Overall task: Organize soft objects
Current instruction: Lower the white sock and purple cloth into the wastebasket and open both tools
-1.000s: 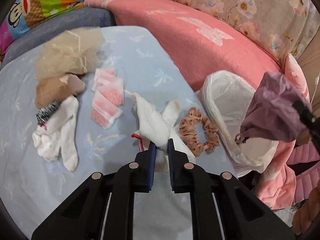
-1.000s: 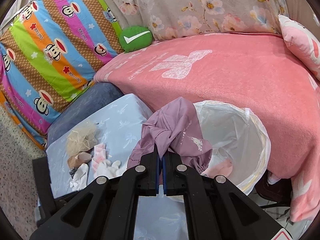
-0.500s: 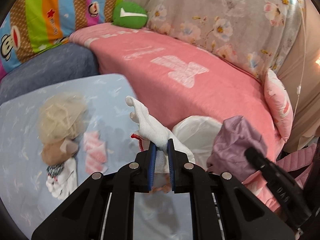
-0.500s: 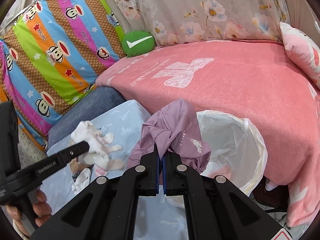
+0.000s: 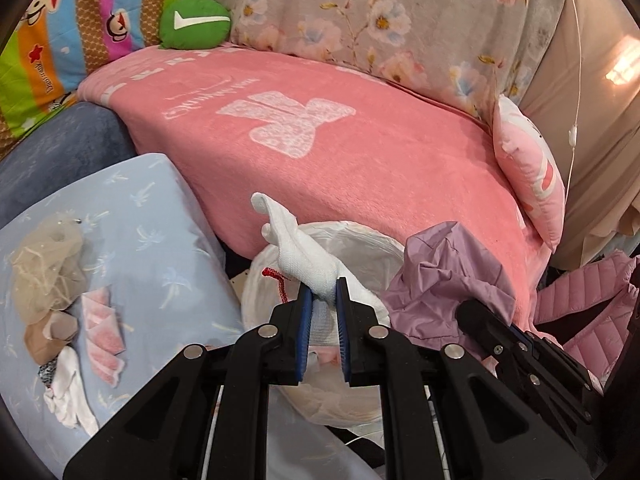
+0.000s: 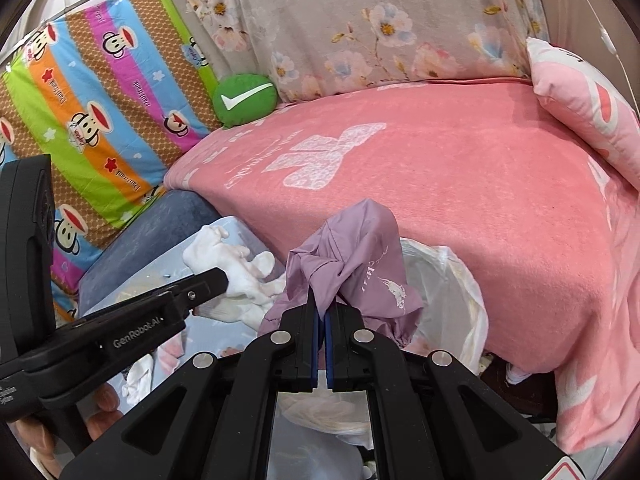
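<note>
- Since the earlier frames the left tongs (image 5: 323, 292) have lifted the white sock (image 5: 304, 256) off the blue bench (image 5: 160, 248) and carried it over toward the white bag-lined bin (image 5: 360, 248); a second ago the sock lay on the bench beside a spotted scrunchie that no longer shows.
- Left tongs: jaws narrow, pinching the sock at its bunched middle. Its toe end sticks up and to the upper left, above the bin's near rim at the frame's centre, with a red thread (image 5: 276, 278) dangling just left of the jaws.
- Right tongs (image 6: 321, 312): jaws pressed together on a fold of the purple garment (image 6: 356, 256), as before. It hangs bunched just above the jaws at centre frame, in front of the bin (image 6: 452, 280), which sits to their right against the pink blanket (image 6: 480, 184).
- In the left wrist view the purple garment (image 5: 444, 280) is at lower right, touching the bin's right rim, with the right tongs' black arm below it.
- In the right wrist view the sock (image 6: 232, 264) shows at centre left, just beside the purple garment, held by the left tongs (image 6: 222, 278).
- Left on the bench, at the left wrist view's lower left: a beige mesh bundle (image 5: 44, 264), pink-and-white folded pieces (image 5: 102, 332) and a white sock pair (image 5: 68, 396).
</note>
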A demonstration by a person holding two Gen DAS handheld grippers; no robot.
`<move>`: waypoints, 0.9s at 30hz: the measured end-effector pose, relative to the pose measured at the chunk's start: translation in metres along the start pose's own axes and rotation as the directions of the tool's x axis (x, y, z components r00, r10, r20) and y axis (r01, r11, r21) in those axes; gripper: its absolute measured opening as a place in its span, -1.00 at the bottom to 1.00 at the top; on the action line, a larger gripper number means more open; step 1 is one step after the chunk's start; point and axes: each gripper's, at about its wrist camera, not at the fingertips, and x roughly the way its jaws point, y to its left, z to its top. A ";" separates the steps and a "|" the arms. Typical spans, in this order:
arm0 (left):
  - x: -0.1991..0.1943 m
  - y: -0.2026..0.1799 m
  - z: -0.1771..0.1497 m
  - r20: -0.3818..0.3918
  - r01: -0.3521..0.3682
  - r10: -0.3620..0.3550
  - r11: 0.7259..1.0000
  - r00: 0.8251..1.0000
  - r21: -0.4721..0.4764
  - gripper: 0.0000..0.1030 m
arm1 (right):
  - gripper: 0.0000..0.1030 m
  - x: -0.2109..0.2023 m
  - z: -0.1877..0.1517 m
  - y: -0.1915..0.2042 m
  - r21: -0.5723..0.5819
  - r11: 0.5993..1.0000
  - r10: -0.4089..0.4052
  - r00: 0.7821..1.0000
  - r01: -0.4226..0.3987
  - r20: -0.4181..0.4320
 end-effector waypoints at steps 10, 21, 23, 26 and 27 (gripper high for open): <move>0.020 -0.010 -0.002 -0.056 -0.002 0.002 1.000 0.998 0.000 -0.24 | -0.81 0.006 0.002 -0.016 0.037 0.999 -0.022 1.000 0.022 -0.002; 0.016 0.000 -0.002 -0.029 -0.057 0.057 0.998 0.998 -0.019 0.17 | -0.57 0.007 0.003 -0.014 0.044 0.999 -0.018 1.000 0.018 0.007; 0.015 0.003 -0.003 -0.027 -0.063 0.062 0.998 0.998 -0.029 0.17 | -0.57 0.007 0.002 -0.013 0.039 0.999 -0.014 1.000 0.014 0.004; 0.012 0.007 -0.005 -0.021 -0.074 0.073 0.997 0.997 -0.035 0.17 | -0.57 0.008 -0.001 -0.008 0.029 1.000 -0.009 1.000 0.009 -0.002; 0.011 0.008 -0.006 -0.019 -0.078 0.077 0.996 0.997 -0.036 0.17 | -0.57 0.007 -0.002 -0.006 0.026 1.000 -0.006 1.000 0.006 -0.004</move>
